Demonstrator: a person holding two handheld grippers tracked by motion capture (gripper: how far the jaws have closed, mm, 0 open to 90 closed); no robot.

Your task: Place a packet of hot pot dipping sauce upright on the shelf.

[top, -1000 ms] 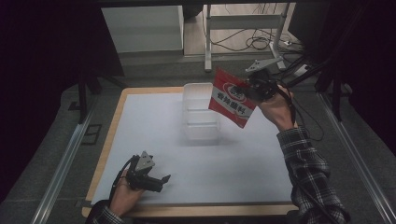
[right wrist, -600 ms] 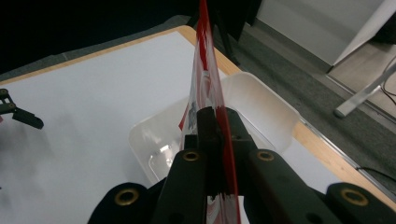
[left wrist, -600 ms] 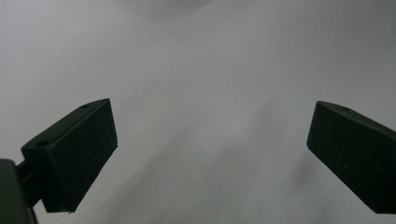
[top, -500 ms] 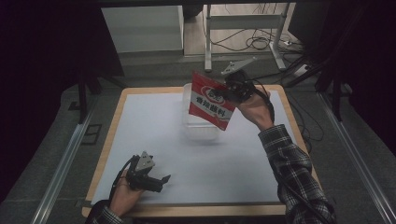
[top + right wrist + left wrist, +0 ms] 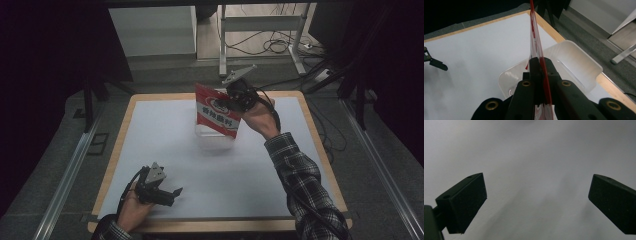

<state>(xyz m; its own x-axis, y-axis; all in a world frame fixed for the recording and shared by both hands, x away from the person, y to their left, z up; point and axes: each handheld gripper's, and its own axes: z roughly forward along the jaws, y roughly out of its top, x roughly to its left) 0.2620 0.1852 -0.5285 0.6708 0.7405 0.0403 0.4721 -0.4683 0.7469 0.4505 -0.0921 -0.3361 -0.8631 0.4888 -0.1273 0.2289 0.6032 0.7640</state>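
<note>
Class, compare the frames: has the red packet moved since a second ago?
Yes. The red packet, held in the right hand-held gripper, moved left across the high view, now over the clear tub.

White tabletop point(image 5: 165, 140), metal stand point(image 5: 260, 25), floor cables point(image 5: 280, 45)

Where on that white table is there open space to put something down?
Most of the white mat is bare: the wide stretch between the left gripper at the near edge and the clear tub at the far middle, also the near right corner. It is crowded at the tub, where the right gripper holds the red packet above it.
</note>
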